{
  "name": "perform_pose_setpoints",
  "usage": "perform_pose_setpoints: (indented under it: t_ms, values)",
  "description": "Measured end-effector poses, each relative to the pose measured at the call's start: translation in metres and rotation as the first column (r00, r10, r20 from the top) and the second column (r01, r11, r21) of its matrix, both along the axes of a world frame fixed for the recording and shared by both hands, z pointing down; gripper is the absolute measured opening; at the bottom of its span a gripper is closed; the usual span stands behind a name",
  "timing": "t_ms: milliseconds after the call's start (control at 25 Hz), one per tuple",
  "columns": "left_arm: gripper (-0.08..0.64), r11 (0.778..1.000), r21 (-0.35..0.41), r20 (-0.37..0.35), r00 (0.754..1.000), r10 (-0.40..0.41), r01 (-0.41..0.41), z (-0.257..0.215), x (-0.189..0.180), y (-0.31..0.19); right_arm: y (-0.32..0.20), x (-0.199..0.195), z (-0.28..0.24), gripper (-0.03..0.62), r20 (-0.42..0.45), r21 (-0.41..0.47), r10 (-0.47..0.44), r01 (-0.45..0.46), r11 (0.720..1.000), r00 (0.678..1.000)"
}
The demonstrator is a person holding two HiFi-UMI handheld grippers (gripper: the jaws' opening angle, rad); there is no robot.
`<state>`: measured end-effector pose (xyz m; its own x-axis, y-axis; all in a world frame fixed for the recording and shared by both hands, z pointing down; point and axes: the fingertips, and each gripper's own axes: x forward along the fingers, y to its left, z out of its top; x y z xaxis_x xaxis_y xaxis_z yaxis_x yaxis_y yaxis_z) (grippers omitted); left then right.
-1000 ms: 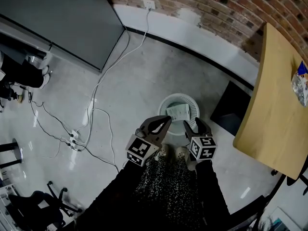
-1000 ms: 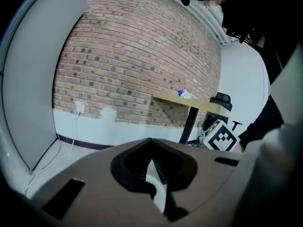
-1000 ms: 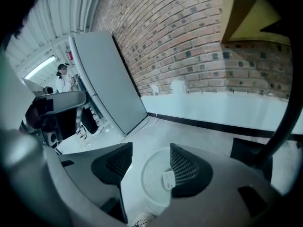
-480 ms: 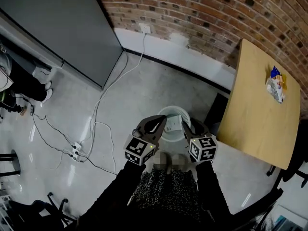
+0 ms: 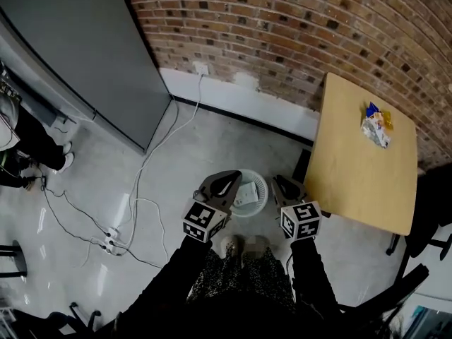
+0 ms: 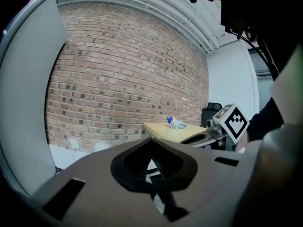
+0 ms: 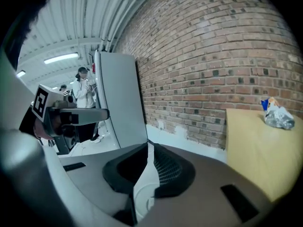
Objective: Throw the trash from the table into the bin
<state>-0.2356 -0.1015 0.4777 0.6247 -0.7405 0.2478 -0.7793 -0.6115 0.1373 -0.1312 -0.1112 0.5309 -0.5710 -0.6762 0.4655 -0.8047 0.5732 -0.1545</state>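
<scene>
the wrapper (image 5: 374, 124) lies at the far end of the table (image 5: 353, 182); the bin (image 5: 248, 193) stands off its near corner. beside the table, the left gripper (image 5: 237, 178) is closed and empty, the right gripper (image 5: 277, 181) closing on nothing. i'd say a fetch is starting: reach over, jaws opened first.

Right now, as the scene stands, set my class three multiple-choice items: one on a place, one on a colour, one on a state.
1. Where does the crumpled wrapper lie? A on a shelf; B on the table; C in the bin.
2. What colour is the bin? A black; B red; C white.
3. How does the bin stand? A upright with paper inside; B tipped on its side; C closed with a lid.

Answers: B, the wrapper sits on the tabletop at the end near the brick wall. C, its rim and wall show white. A, its open mouth faces up with paper in it.
</scene>
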Motion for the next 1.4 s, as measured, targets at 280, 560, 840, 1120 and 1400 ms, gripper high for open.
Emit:
perform_pose_setpoints:
  t_ms: [280,560,840,1120,1400]
  values:
    - [0.003,0.999,0.042,-0.04,0.999,0.025,-0.023,-0.033,0.012,-0.004,0.001,0.029,-0.051,0.012,0.001,0.082,0.049,-0.049,0.995,0.999]
    - [0.003,0.993,0.107,-0.065,0.996,0.06,-0.052,-0.071,0.018,-0.014,-0.004,0.053,-0.095,0.012,-0.02,0.148,0.109,-0.104,0.983,0.994]
    - [0.003,0.99,0.125,-0.082,0.993,0.079,-0.069,-0.083,0.017,-0.01,0.0,0.089,-0.128,0.012,-0.011,0.219,0.213,-0.205,0.954,0.977]
    - [0.003,0.991,0.113,-0.105,0.991,0.08,-0.068,-0.085,0.023,-0.007,0.0,0.104,-0.137,0.012,0.011,0.234,0.264,-0.259,0.937,0.965]
    - [0.003,0.991,0.123,-0.091,0.994,0.057,-0.045,-0.091,0.037,-0.014,-0.011,0.13,-0.14,0.012,0.065,0.222,0.274,-0.281,0.933,0.96]
